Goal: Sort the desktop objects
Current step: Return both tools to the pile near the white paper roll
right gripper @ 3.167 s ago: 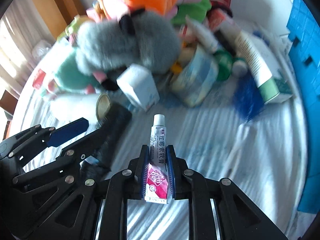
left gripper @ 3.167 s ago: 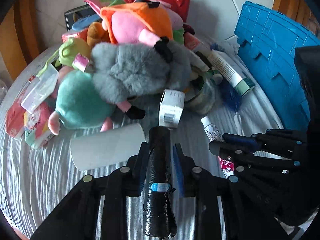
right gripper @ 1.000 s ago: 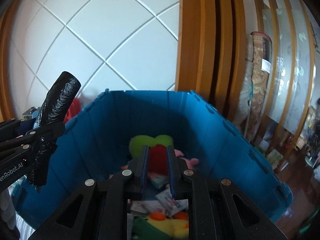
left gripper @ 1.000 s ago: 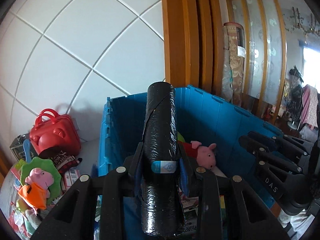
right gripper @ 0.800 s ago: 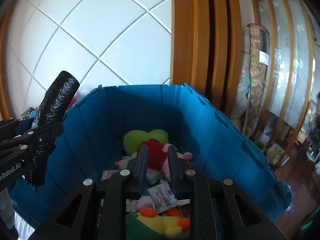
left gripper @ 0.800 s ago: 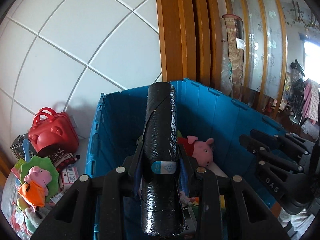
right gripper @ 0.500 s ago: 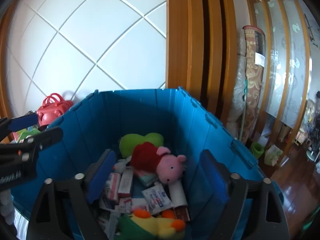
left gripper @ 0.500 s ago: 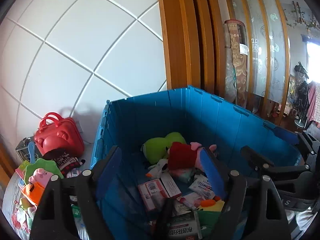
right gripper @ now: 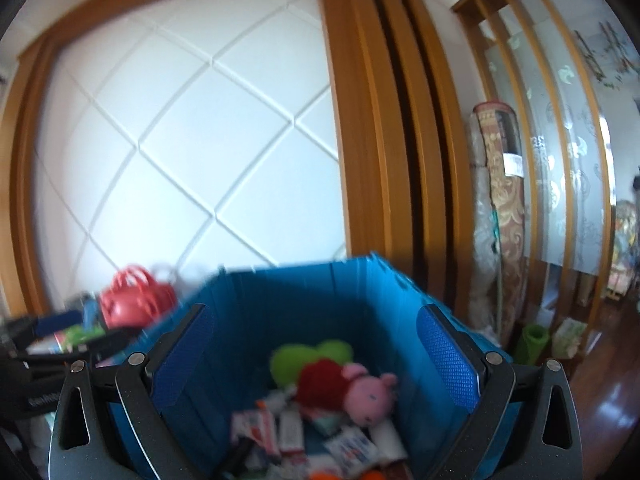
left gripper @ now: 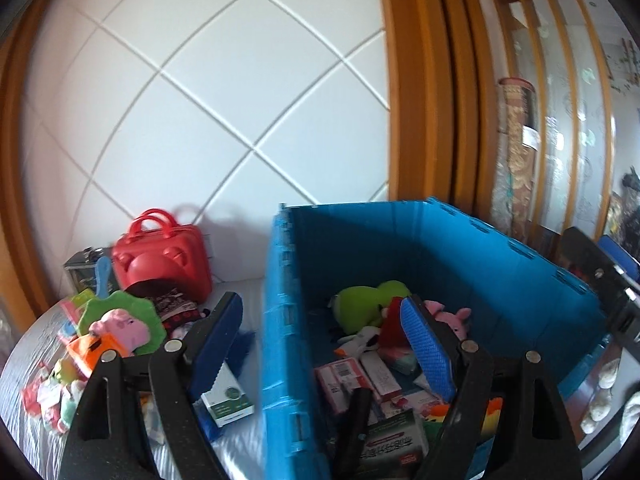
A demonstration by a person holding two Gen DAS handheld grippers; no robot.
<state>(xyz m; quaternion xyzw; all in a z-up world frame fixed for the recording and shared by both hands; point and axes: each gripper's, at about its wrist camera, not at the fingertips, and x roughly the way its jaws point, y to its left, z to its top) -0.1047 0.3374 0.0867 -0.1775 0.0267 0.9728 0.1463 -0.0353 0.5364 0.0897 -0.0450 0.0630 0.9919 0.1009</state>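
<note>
A blue plastic crate [left gripper: 460, 240] holds a green plush [left gripper: 368, 300], a pink pig plush [left gripper: 446, 318], small boxes and tubes. The black roll [left gripper: 356, 420] lies inside it at the near wall. My left gripper [left gripper: 324, 340] is open and empty, straddling the crate's left wall. My right gripper [right gripper: 316, 356] is open and empty above the crate [right gripper: 360, 300]; the pig plush [right gripper: 368, 394] lies below it. Part of the right gripper [left gripper: 600, 280] shows at the right edge of the left wrist view.
Left of the crate on the white cloth are a red toy case [left gripper: 160, 256], a green and orange pig plush [left gripper: 116, 328], a white and green box [left gripper: 228, 396] and small packets. A tiled wall and wooden door frames stand behind.
Both grippers carried their items from the table over the crate and opened. The black roll and the tube dropped into the crate. Both views have since shifted left.
</note>
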